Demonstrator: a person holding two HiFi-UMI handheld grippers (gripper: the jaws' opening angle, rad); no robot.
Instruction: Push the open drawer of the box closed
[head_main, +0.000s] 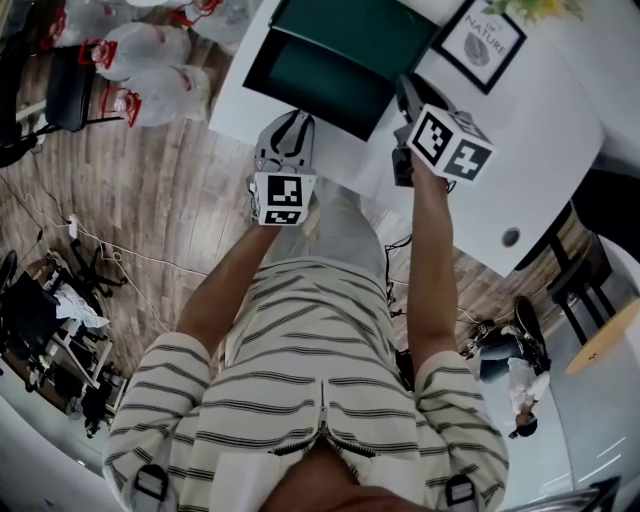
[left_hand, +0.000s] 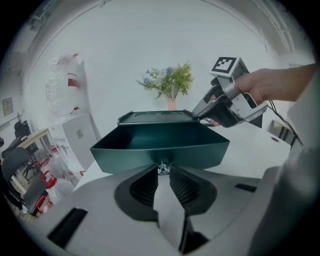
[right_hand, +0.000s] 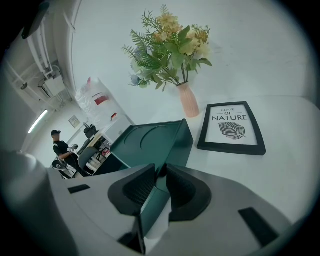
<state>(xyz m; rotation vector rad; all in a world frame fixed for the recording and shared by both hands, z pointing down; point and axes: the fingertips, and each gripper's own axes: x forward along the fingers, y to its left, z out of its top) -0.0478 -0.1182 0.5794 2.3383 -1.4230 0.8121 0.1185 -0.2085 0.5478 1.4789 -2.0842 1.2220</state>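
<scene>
Dark-green plastic drawer (left_hand: 160, 150), black-framed "LOVE OF NATURE" print (right_hand: 231, 127)
Our left gripper (left_hand: 162, 174) jaws pinch its shiny knob (left_hand: 162, 168); right gripper (right_hand: 161, 174) jaws clamp green box (right_hand: 150, 140).

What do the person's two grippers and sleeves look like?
The left gripper and right gripper are light grey shells with black ribbed pads; each carries a white cube with black square markers. The person wears a short-sleeved cream shirt with dark stripes.

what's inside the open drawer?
Drawer looks empty: head view shows a bare dark green floor. In the left gripper view its front panel hides the floor; only inner walls show.
</scene>
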